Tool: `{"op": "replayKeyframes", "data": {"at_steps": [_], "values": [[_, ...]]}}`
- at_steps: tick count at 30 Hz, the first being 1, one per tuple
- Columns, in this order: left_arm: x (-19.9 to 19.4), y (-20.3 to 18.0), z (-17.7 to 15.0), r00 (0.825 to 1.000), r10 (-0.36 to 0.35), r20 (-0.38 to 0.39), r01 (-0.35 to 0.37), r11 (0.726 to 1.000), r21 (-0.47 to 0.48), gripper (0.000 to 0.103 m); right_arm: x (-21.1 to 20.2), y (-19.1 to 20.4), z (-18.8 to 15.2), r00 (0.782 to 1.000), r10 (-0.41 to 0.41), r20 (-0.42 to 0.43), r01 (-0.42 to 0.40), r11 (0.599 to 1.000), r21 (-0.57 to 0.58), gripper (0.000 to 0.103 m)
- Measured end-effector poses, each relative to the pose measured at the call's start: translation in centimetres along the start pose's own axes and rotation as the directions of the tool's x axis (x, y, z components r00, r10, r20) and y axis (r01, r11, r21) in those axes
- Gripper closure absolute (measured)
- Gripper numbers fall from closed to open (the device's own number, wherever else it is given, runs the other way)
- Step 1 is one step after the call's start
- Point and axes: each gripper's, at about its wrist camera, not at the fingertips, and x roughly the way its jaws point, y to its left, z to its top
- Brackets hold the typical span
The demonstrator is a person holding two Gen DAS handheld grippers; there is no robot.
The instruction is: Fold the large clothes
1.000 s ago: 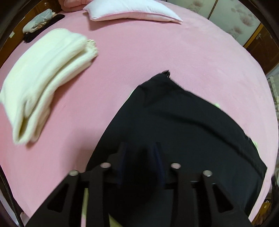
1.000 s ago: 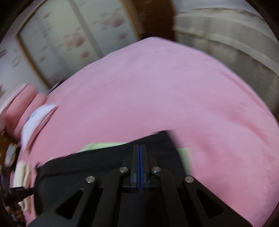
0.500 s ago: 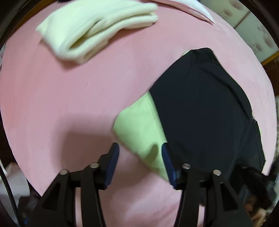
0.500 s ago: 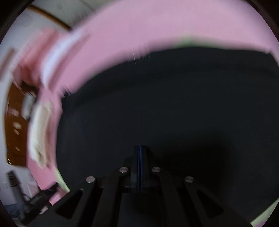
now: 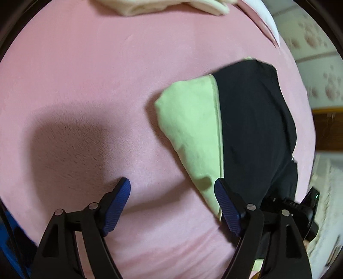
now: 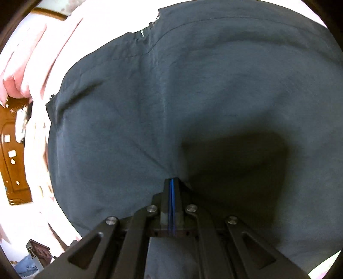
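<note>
A black garment (image 5: 255, 128) lies on the pink bed (image 5: 85, 85), partly on top of a folded light green garment (image 5: 190, 128). My left gripper (image 5: 171, 186) is open and empty over the bed, its right fingertip at the green garment's near edge. My right gripper (image 6: 171, 180) is shut on the black garment (image 6: 171, 96), which fills the right wrist view; creases run out from the pinch. The right gripper also shows in the left wrist view (image 5: 300, 206) at the black garment's near end.
A folded cream garment (image 5: 160, 6) lies at the far edge of the bed. A white pillow (image 5: 268, 23) is at the far right. Wooden furniture (image 6: 12, 161) stands left in the right wrist view. The bed edge drops off at the right.
My left gripper has let go of the black garment, opened and drawn back left over the bare bed. My right gripper stays shut and has carried the black cloth across.
</note>
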Motion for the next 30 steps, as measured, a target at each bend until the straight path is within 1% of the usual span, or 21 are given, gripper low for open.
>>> {"op": "replayKeyframes", "data": {"at_steps": [1,3,5,8,10,12,13,14,15,17,19,20,23,26,27,28,29,30], "values": [[0.5,0.4,0.1,1.000,-0.023,0.016,0.023,1.000,-0.021,0.024,0.1,0.6,0.2,1.000,-0.024,-0.008,0.023,1.000,-0.015,0.103],[1.2,0.8,0.2,0.998,-0.043,0.044,0.045,0.998,-0.037,0.024,0.4,1.8,0.3,0.997,-0.077,-0.021,0.076,0.995,-0.057,0.103],[1.8,0.7,0.5,0.997,-0.046,0.064,0.048,0.998,-0.036,0.024,0.6,3.0,0.3,0.991,-0.130,-0.024,0.127,0.987,-0.102,0.103],[1.6,0.6,1.0,0.996,-0.039,0.084,0.041,0.999,-0.014,0.024,0.9,4.1,0.2,0.984,-0.179,-0.019,0.175,0.974,-0.145,0.103],[2.3,-0.2,1.3,0.995,-0.042,0.085,0.042,0.999,-0.001,0.028,1.1,4.7,0.0,0.981,-0.196,-0.009,0.192,0.968,-0.161,0.103],[2.2,-0.7,1.6,0.996,-0.049,0.076,0.046,0.998,0.034,0.032,1.2,5.3,-0.2,0.978,-0.209,0.008,0.207,0.961,-0.185,0.103],[2.3,-1.0,1.6,0.996,-0.057,0.072,0.054,0.998,0.042,0.037,1.2,5.5,-0.3,0.976,-0.215,0.020,0.214,0.957,-0.194,0.103],[2.3,-1.2,1.8,0.994,-0.085,0.066,0.082,0.995,0.055,0.039,1.3,5.6,-0.4,0.975,-0.219,0.029,0.220,0.956,-0.196,0.103],[2.1,-1.3,2.1,0.992,-0.111,0.058,0.107,0.992,0.063,0.040,1.5,6.1,-0.6,0.975,-0.221,0.032,0.223,0.956,-0.192,0.103],[2.4,-1.6,2.5,0.989,-0.138,0.046,0.133,0.987,0.090,0.040,1.6,6.1,-0.7,0.974,-0.224,0.038,0.227,0.960,-0.163,0.103],[3.1,-2.0,3.1,0.990,-0.141,0.027,0.137,0.984,0.114,0.040,2.2,6.6,-1.3,0.973,-0.226,0.045,0.230,0.963,-0.141,0.103],[3.2,-2.3,3.3,0.986,-0.163,0.017,0.160,0.979,0.124,0.040,2.2,6.8,-1.5,0.972,-0.231,0.052,0.236,0.962,-0.136,0.103],[3.3,-3.1,3.6,0.968,-0.252,-0.008,0.250,0.956,0.156,0.040,2.4,7.4,-2.1,0.966,-0.247,0.080,0.256,0.957,-0.137,0.103],[2.7,-3.0,3.5,0.952,-0.303,-0.049,0.307,0.938,0.163,0.038,2.5,8.4,-3.0,0.958,-0.261,0.119,0.276,0.950,-0.145,0.103],[2.3,-2.6,3.5,0.943,-0.327,-0.066,0.334,0.931,0.150,0.035,2.6,8.8,-3.3,0.955,-0.266,0.128,0.284,0.948,-0.145,0.103],[1.9,-2.1,3.5,0.930,-0.358,-0.078,0.365,0.922,0.128,0.029,2.8,9.1,-3.6,0.952,-0.272,0.137,0.291,0.946,-0.141,0.103],[1.7,-1.7,3.5,0.922,-0.378,-0.083,0.386,0.916,0.112,0.026,3.1,9.6,-4.0,0.950,-0.278,0.144,0.297,0.945,-0.134,0.103],[1.5,-1.1,3.6,0.912,-0.400,-0.093,0.408,0.908,0.091,0.020,3.3,10.7,-4.0,0.948,-0.283,0.147,0.303,0.944,-0.130,0.103]]}}
